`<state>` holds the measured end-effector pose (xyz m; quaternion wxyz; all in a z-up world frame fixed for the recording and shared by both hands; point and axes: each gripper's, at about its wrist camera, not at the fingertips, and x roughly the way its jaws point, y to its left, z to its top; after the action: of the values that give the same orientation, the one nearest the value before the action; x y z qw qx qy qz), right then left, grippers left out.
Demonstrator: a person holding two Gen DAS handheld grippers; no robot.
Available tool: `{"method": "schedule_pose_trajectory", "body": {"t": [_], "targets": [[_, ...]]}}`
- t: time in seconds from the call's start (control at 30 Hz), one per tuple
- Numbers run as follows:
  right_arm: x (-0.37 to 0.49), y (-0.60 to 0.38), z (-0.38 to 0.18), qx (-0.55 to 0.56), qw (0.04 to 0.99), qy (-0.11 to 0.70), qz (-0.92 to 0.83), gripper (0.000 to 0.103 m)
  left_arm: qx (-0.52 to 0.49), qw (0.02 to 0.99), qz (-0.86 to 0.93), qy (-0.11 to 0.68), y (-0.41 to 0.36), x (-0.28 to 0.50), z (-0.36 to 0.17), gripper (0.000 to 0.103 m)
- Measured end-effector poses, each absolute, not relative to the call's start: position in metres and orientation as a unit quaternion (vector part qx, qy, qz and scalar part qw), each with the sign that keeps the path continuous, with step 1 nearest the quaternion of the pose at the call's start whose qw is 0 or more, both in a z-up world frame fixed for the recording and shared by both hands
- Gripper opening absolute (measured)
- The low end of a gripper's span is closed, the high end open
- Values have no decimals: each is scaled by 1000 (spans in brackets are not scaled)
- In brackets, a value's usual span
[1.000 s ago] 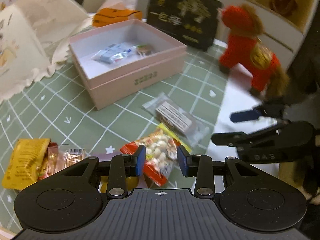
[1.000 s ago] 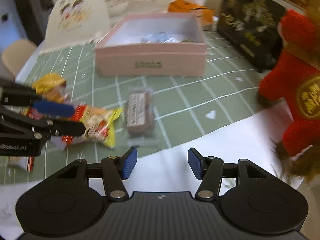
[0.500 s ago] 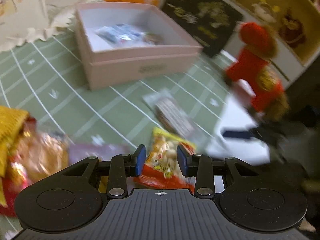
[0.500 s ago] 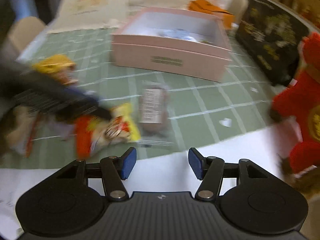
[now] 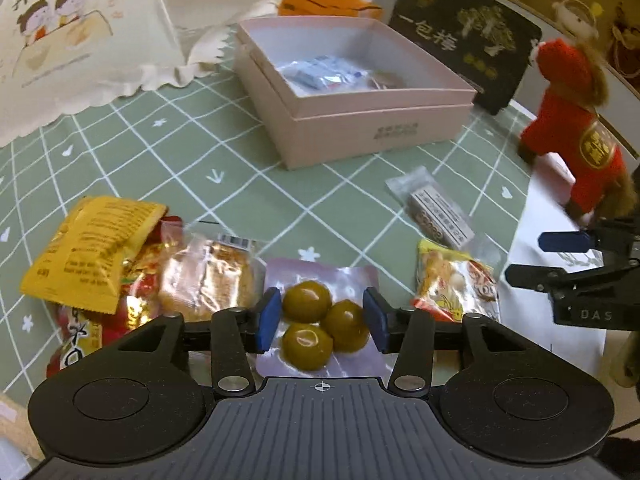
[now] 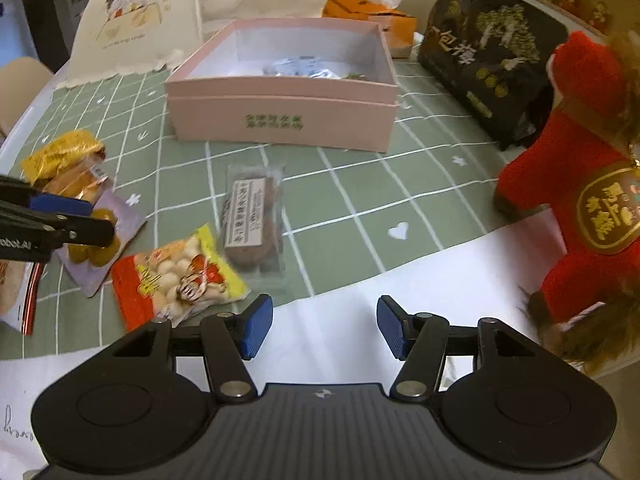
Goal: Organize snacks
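A lilac pouch with three olive-green balls (image 5: 306,302) lies flat on the green checked cloth. My left gripper (image 5: 322,320) straddles it; its jaws are opening and the pads stand just clear of the balls. From the right wrist view the left gripper (image 6: 60,220) hovers over the same pouch (image 6: 100,256). Beside it lie a red-and-yellow snack pack (image 5: 456,284) (image 6: 176,276) and a brown bar in clear wrap (image 5: 440,216) (image 6: 250,220). The pink box (image 5: 384,100) (image 6: 280,120) holds blue packets (image 5: 320,74). My right gripper (image 6: 324,324) is open and empty over white paper.
A yellow packet (image 5: 96,248) and a clear pastry pack (image 5: 208,276) are heaped at the left. A red plush toy (image 6: 580,184) and a black bag (image 6: 488,52) stand on the right. A cream food cover (image 5: 72,40) and an orange box (image 5: 324,0) sit behind.
My left gripper has shifted left and down, from over the red-and-yellow pack to over the olive-ball pouch, and its jaws have widened. The right gripper has barely moved.
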<state>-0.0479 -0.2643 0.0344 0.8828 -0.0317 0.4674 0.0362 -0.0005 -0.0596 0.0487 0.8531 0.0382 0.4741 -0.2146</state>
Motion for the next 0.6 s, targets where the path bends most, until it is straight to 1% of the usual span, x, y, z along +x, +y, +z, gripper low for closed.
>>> {"method": "schedule_pose_trajectory", "body": {"t": [0.07,0.17,0.2,0.27,0.33,0.5,0.6], "targets": [[-49,-261,34,-34,882,468,40,58,43,853,-213,474,-60,-1,50,50],[-49,-260,32,-33,882,468,41,58,89,860,-211,457,-66,-12,57,49],[-48,-260,31,-30,881,470,41,59,106,857,-214,456,-69,-14,57,51],[-47,-261,29,-21,881,470,37,63,123,849,-220,463,-73,-17,54,53],[-46,-262,28,-15,882,470,35,65,130,842,-224,472,-76,-18,48,57],[-46,-263,26,-12,883,469,35,66,84,845,-222,479,-67,-13,46,56],[-45,-264,29,-6,887,461,35,66,73,849,-218,476,-66,-13,45,56]]}}
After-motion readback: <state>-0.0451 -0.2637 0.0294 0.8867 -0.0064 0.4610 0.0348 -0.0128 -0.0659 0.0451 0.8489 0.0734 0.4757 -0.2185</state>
